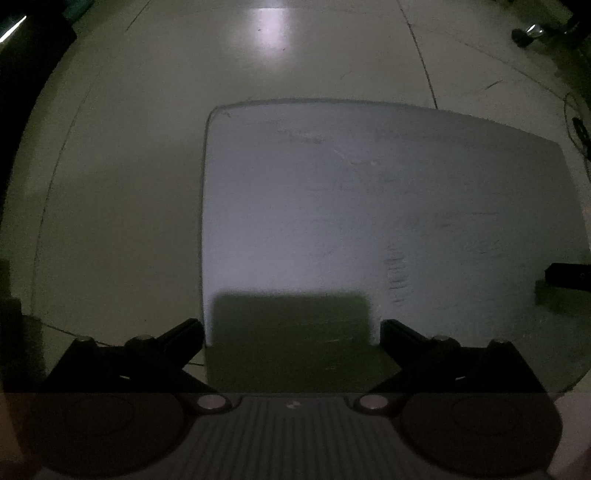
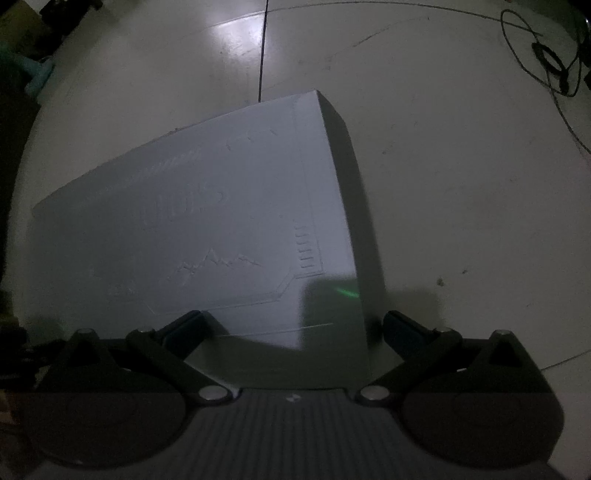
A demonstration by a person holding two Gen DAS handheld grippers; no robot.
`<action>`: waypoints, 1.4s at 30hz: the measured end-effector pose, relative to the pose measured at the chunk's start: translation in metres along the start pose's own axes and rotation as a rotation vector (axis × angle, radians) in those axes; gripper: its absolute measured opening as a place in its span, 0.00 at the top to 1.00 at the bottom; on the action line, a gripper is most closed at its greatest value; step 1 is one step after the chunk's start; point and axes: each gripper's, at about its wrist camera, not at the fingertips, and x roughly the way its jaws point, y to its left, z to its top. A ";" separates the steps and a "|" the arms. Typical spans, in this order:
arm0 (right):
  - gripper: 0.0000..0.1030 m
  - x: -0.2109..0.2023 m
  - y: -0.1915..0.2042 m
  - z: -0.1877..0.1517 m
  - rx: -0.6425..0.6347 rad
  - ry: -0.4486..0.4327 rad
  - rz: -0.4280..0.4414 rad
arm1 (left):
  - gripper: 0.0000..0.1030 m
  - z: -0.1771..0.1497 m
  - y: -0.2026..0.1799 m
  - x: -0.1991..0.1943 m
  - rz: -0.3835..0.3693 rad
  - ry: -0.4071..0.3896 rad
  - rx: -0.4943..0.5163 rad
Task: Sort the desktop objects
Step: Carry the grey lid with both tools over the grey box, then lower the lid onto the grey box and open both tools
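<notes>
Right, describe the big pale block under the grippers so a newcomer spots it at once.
Start from the pale tiled floor with its dark grout lines. The white block sits on it, below both open grippers, the right gripper over its near corner. Unlike the thin black cables nearby, it is broad, boxy and flat-topped, with faint embossed lines and small slots.

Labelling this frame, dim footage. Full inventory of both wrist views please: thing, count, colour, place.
Box: one, pale grey-white with embossed markings, lying on the floor under both grippers; also in the left wrist view.
Floor: pale tiles, dark seams, glare patch at the top.
Cables: dark, looped on the floor, top right of right wrist view.
Dark object: one, with a shiny part, top right of left wrist view; too dim to identify.
Left gripper: black, open, over the box's near edge.
Right gripper: black, open, straddling the box's right edge; probably also the black shape at the left view's right edge.
</notes>
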 end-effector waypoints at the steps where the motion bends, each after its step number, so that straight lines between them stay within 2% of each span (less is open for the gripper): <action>1: 0.00 0.000 0.000 0.000 -0.003 -0.002 -0.002 | 0.00 0.000 0.001 0.002 -0.005 -0.004 0.002; 3: 0.00 0.000 0.001 -0.002 -0.003 -0.004 -0.005 | 0.00 0.001 0.003 0.005 -0.013 -0.010 0.004; 6: 0.00 -0.008 0.013 -0.004 -0.011 -0.012 -0.015 | 0.00 -0.018 0.002 -0.012 -0.017 -0.017 -0.004; 10: 0.00 0.001 0.024 -0.022 -0.014 -0.039 -0.027 | 0.00 -0.037 0.006 0.009 -0.021 -0.040 -0.011; 13: 0.00 0.005 0.032 -0.026 -0.012 -0.057 -0.027 | 0.00 -0.056 0.008 0.007 -0.020 -0.061 -0.006; 19: 0.00 0.002 0.035 -0.037 -0.002 -0.072 -0.003 | 0.00 -0.053 0.016 0.021 -0.030 -0.051 -0.017; 22: 0.00 -0.014 0.027 -0.025 0.008 -0.094 0.018 | 0.00 -0.047 0.017 0.008 -0.051 -0.065 -0.035; 29: 0.00 -0.071 0.037 -0.015 0.018 -0.143 0.070 | 0.00 -0.032 0.013 -0.041 -0.101 -0.103 0.028; 35: 0.00 -0.111 0.043 -0.013 0.029 -0.137 0.100 | 0.00 -0.022 0.010 -0.089 -0.141 -0.094 0.052; 39: 0.00 -0.133 0.043 -0.006 0.021 -0.141 0.108 | 0.00 -0.022 0.007 -0.120 -0.151 -0.103 0.116; 42: 0.00 -0.151 0.045 0.004 0.009 -0.150 0.108 | 0.00 -0.008 -0.002 -0.159 -0.140 -0.170 0.163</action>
